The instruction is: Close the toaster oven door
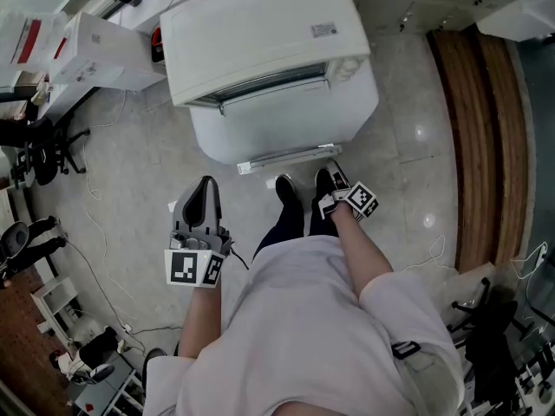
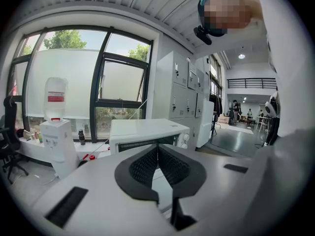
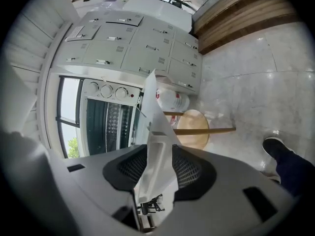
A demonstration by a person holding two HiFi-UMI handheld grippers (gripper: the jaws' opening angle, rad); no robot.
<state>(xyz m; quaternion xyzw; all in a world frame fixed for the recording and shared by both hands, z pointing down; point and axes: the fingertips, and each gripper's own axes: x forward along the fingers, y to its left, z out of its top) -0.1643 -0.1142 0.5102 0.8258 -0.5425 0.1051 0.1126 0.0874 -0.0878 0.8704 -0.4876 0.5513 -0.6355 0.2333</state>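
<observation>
The right gripper (image 1: 336,183) is clamping the front edge of the white metal toaster oven's (image 1: 260,33) open door (image 1: 286,124) — swinging it up shut is likely next; the left gripper (image 1: 206,193) is hanging closed, empty.

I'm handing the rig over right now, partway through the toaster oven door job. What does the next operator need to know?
Left gripper: shut, empty, held off to the side, clear of the oven.
Right gripper: shut on the door handle.
Toaster oven: directly in front of the person. Its door is open, and the rack shows inside.
Done: the handle is gripped.
Left: swing the door up until it is shut against the oven front, then release the right gripper.
</observation>
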